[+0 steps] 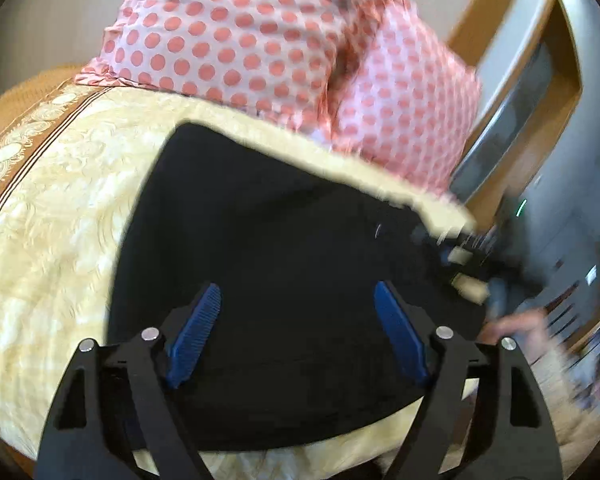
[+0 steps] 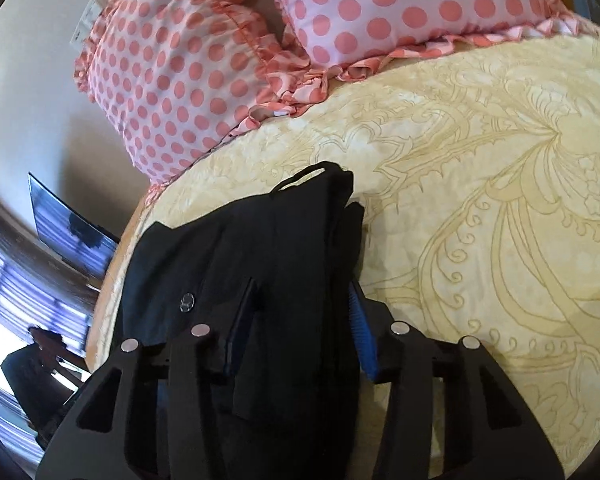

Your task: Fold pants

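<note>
The black pants (image 1: 268,248) lie on the cream patterned bedspread (image 1: 60,216). My left gripper (image 1: 298,300) is open, its blue pads (image 1: 198,332) spread wide just above the flat black cloth, holding nothing. In the right wrist view the pants (image 2: 236,248) show a button and a belt loop at the waist end. My right gripper (image 2: 300,312) has a bunched fold of the black cloth between its fingers; the right blue pad (image 2: 364,332) shows, the left one is mostly hidden by cloth. The other gripper shows blurred at the pants' right edge (image 1: 472,264).
Two pink polka-dot pillows (image 1: 260,40) (image 2: 204,80) lie at the head of the bed. A wall-mounted TV (image 2: 72,224) and a window (image 2: 12,280) are at the left. A wooden frame (image 1: 540,100) stands beyond the bed's edge.
</note>
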A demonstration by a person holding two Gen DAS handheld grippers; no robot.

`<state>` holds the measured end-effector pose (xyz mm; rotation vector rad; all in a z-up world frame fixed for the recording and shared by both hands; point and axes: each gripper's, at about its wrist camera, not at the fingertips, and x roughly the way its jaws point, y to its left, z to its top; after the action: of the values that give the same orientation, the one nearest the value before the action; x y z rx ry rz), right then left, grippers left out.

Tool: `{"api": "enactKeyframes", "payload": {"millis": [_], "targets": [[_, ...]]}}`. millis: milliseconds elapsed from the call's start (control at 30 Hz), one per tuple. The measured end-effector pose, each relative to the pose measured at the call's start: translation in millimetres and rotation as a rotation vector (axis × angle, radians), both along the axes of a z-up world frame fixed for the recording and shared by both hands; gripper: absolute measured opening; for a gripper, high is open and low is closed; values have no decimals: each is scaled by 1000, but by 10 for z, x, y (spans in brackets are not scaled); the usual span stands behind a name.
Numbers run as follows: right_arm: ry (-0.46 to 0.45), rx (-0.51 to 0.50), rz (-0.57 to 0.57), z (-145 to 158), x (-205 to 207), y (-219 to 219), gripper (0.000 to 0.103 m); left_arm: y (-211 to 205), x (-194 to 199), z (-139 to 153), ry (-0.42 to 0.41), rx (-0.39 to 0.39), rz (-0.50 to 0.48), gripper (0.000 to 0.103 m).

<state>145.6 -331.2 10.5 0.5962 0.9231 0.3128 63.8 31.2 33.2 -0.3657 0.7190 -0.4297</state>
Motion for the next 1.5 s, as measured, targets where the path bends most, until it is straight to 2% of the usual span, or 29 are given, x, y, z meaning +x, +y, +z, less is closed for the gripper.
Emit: {"api": "enactKeyframes", "payload": {"millis": [167, 233, 267, 300, 333, 400, 433, 467, 533, 567, 700, 767, 867, 933, 1000, 1033, 1133, 1167, 1233, 1267, 1333, 1400, 1433, 1467, 1500], "targets": [[-4, 9, 1, 2, 5, -14, 48, 413, 353, 177, 1, 14, 167, 79], [-29, -18, 28, 11, -2, 14, 48, 474, 553, 129, 57, 49, 175, 80], [-37, -29, 38, 14, -7, 31, 44, 478, 657, 71, 100, 65, 171, 79], [-56, -33, 62, 19, -19, 39, 37, 467, 804, -34, 170, 79, 149, 79], [-63, -24, 66, 21, -26, 30, 32, 460, 866, -90, 202, 79, 138, 79], [-59, 7, 64, 2, -16, -16, 28, 448, 956, -189, 244, 65, 126, 77], [-60, 16, 62, -3, -17, -17, 27, 438, 947, -181, 222, 73, 130, 69], [-63, 26, 62, -4, -18, -24, 24, 424, 954, -179, 222, 62, 112, 38], [-83, 26, 67, 41, -25, -14, 18, 433, 953, -171, 228, 32, 115, 11], [-93, 24, 73, 88, -17, -2, 17, 433, 952, -138, 218, 25, 104, 9], [-120, 2, 96, 251, 95, 37, 15, 330, 983, 94, 151, 81, 98, 8], [-145, -5, 103, 367, 197, 48, 14, 283, 1037, 231, 118, 69, 89, 8], [-221, -49, 83, 608, 353, 34, 14, 138, 1236, 497, 32, 68, 84, 8], [-268, -66, 40, 738, 452, -40, 13, 60, 1376, 564, -4, 83, 106, 8], [-253, -80, -15, 701, 601, -160, 13, -3, 1562, 515, 14, 120, 124, 9], [-225, -92, -29, 626, 670, -204, 13, -21, 1712, 390, 65, 141, 135, 9], [-68, -137, -52, 200, 910, -236, 13, -11, 1954, 29, 189, 153, 151, 10], [-35, -165, -57, 93, 951, -211, 14, -1, 1991, -46, 205, 162, 160, 13], [-38, -204, -66, 65, 946, -169, 17, 0, 2031, -165, 221, 180, 176, 19], [-36, -228, -67, 92, 937, -155, 20, -1, 2013, -153, 214, 188, 180, 20], [-35, -316, -85, 204, 857, -106, 34, 4, 1948, -72, 193, 203, 188, 20], [-96, -325, -92, 376, 647, -70, 36, 4, 1756, 88, 116, 237, 204, 23], [-134, -300, -79, 460, 532, -54, 45, -5, 1647, 166, 81, 238, 191, 33], [-165, -280, -64, 523, 407, -21, 54, -24, 1477, 256, 37, 217, 167, 48], [-198, -249, -34, 580, 263, 39, 72, -53, 1315, 319, 8, 187, 136, 54]]}}
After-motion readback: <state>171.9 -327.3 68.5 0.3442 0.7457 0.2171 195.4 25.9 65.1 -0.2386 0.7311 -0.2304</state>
